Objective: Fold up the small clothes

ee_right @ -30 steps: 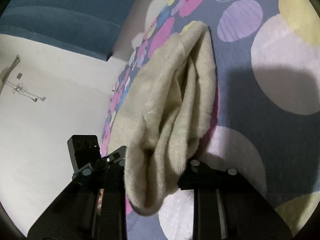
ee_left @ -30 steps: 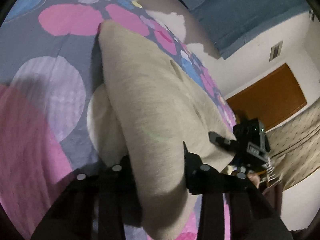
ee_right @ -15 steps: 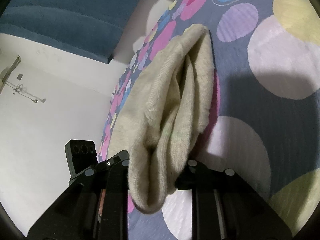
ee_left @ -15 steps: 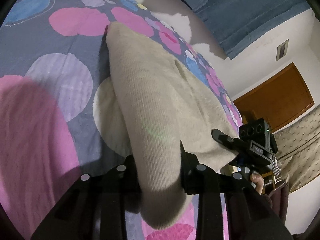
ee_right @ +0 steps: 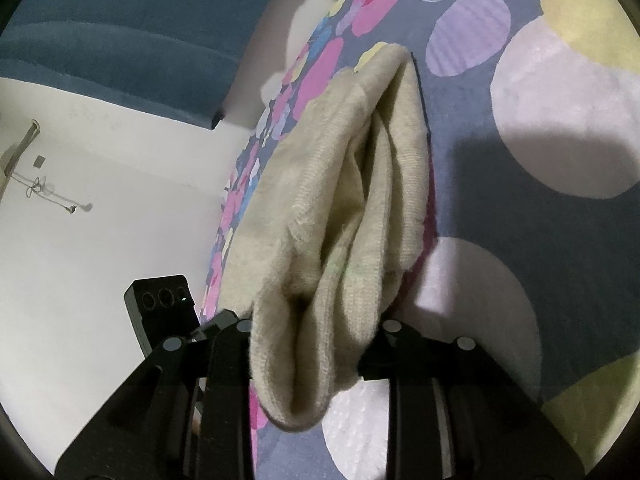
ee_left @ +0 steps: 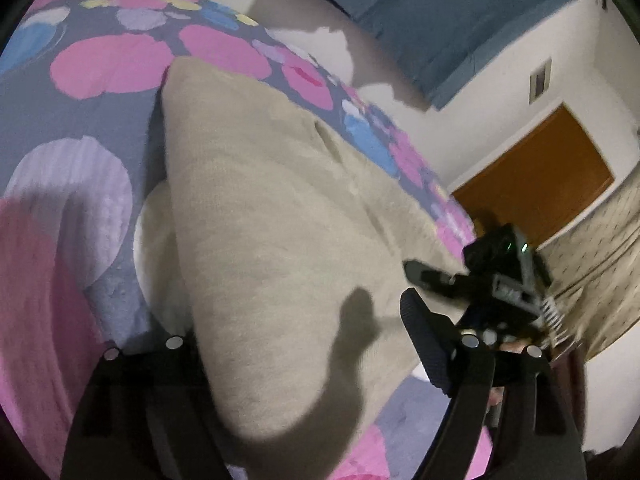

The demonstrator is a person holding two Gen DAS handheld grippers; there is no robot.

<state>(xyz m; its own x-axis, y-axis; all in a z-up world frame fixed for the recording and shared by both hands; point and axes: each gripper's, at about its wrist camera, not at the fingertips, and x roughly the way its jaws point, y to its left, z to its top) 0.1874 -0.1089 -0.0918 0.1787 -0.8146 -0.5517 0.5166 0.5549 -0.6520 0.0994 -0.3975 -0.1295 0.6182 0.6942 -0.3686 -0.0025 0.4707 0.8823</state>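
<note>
A beige knitted garment (ee_left: pixel 272 216) lies doubled over on a bedsheet with coloured circles (ee_left: pixel 72 128). In the left wrist view my left gripper (ee_left: pixel 296 340) is open, its fingers wide apart, and the garment's near edge rests loose between them. In the right wrist view my right gripper (ee_right: pixel 312 328) is shut on the bunched folds of the garment (ee_right: pixel 360 200) at its near end. The right gripper (ee_left: pixel 500 280) also shows at the right of the left wrist view, and the left gripper's body (ee_right: pixel 160 308) shows at the lower left of the right wrist view.
The bedsheet (ee_right: pixel 520 160) stretches around the garment. A blue headboard (ee_right: pixel 112 40) and white wall lie beyond the bed. A wooden door (ee_left: pixel 540 176) and a patterned curtain (ee_left: pixel 600 248) stand off to the right.
My left gripper has opened and let go of the garment's edge, which now lies slack between its fingers. My right gripper keeps its hold and has barely moved.
</note>
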